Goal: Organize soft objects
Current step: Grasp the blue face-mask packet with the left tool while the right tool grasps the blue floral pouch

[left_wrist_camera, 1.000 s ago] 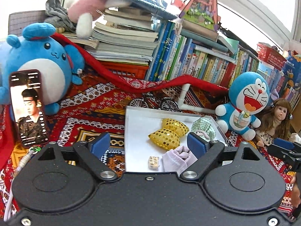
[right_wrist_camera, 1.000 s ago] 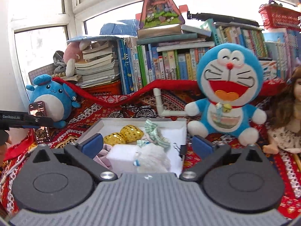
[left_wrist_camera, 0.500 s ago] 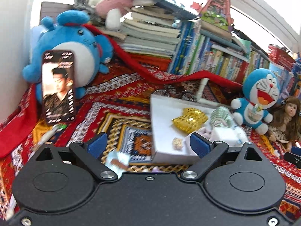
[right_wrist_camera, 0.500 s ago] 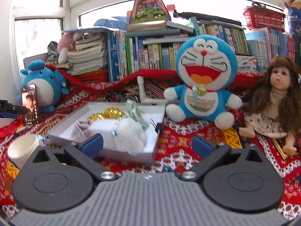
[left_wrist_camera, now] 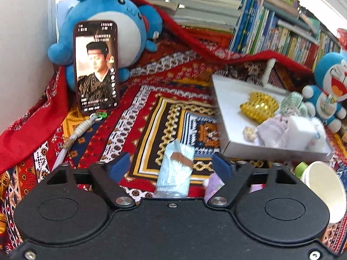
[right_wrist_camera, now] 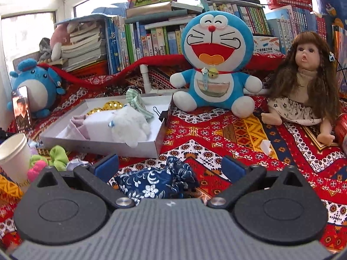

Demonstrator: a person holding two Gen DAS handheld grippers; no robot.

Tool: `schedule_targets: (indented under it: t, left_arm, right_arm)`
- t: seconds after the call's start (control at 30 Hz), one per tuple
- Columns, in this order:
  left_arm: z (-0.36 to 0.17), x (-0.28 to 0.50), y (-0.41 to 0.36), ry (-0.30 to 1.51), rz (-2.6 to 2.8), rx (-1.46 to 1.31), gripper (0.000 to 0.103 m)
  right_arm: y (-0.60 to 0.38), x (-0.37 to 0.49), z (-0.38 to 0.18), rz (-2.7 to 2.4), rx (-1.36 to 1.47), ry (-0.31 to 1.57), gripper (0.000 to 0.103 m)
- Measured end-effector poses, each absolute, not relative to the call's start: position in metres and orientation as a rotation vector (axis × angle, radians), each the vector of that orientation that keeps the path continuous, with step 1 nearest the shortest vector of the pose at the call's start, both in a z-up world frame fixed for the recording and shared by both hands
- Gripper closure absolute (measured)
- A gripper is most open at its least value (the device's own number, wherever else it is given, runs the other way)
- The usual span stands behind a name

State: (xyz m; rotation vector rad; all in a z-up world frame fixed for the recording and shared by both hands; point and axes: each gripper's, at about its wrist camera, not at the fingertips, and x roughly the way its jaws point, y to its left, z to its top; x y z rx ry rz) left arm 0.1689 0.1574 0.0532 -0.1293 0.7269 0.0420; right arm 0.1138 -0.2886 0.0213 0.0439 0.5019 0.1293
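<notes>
A pale blue tissue packet point(left_wrist_camera: 175, 169) lies on the patterned cloth between the fingers of my left gripper point(left_wrist_camera: 171, 166); the jaws are closing but the pads stand clear of it. A white shallow box point(left_wrist_camera: 229, 99) point(right_wrist_camera: 102, 142) holds a gold sequin bow point(left_wrist_camera: 259, 106), a white sponge block point(left_wrist_camera: 300, 130), a lilac cloth point(left_wrist_camera: 270, 130), a green check bow point(right_wrist_camera: 135, 100) and a white fluffy toy point(right_wrist_camera: 130, 123). My right gripper point(right_wrist_camera: 170, 166) is open over a dark blue floral pouch point(right_wrist_camera: 156, 182) on the cloth, not touching it.
A paper cup point(right_wrist_camera: 14, 156) point(left_wrist_camera: 323, 188) stands near the box, with green and pink soft bits point(right_wrist_camera: 56, 156) beside it. A phone point(left_wrist_camera: 95, 67) leans on a blue plush point(left_wrist_camera: 104, 21). A Doraemon plush point(right_wrist_camera: 214, 65), a doll point(right_wrist_camera: 303, 82) and rows of books point(right_wrist_camera: 151, 41) line the back.
Both grippers have sunk toward the cloth and drawn back from the box. The tissue packet now lies between the left fingers, which have narrowed; the blue pouch has come into view under the right gripper.
</notes>
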Motion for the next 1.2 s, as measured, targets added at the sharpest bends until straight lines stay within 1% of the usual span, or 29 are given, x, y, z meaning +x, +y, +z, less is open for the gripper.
schedule_targets:
  t: [0.03, 0.07, 0.13, 0.2, 0.23, 0.57, 0.87, 0.97, 1.1, 1.2]
  left_arm:
    - [0.051, 0.17, 0.158, 0.736, 0.04, -0.124, 0.036]
    - [0.049, 0.17, 0.158, 0.742, 0.037, -0.124, 0.038]
    - [0.043, 0.171, 0.16, 0.758, 0.028, -0.13, 0.049]
    - [0.038, 0.172, 0.162, 0.776, 0.028, -0.134, 0.054]
    - [0.036, 0.173, 0.162, 0.784, 0.029, -0.138, 0.054]
    - [0.024, 0.183, 0.157, 0.813, 0.026, -0.116, 0.054]
    - [0.019, 0.188, 0.153, 0.806, 0.044, -0.084, 0.052]
    - [0.018, 0.19, 0.153, 0.804, 0.047, -0.086, 0.052]
    - [0.017, 0.191, 0.152, 0.798, 0.048, -0.074, 0.048]
    - [0.016, 0.192, 0.15, 0.793, 0.049, -0.058, 0.047]
  right_arm:
    - [-0.287, 0.112, 0.02, 0.135, 0.018, 0.504, 0.0]
    - [-0.287, 0.111, 0.019, 0.142, -0.005, 0.507, 0.0]
    - [-0.286, 0.107, 0.016, 0.155, -0.033, 0.516, 0.0]
    - [-0.287, 0.105, 0.013, 0.16, -0.048, 0.528, 0.0]
    - [-0.288, 0.104, 0.011, 0.157, -0.054, 0.535, 0.0]
    - [-0.291, 0.104, 0.001, 0.153, -0.07, 0.568, 0.0]
    - [-0.286, 0.11, -0.007, 0.17, -0.077, 0.592, 0.0]
    - [-0.281, 0.111, -0.008, 0.179, -0.1, 0.596, 0.0]
    - [-0.273, 0.113, -0.011, 0.172, -0.146, 0.595, 0.0]
    - [-0.268, 0.114, -0.011, 0.167, -0.173, 0.587, 0.0]
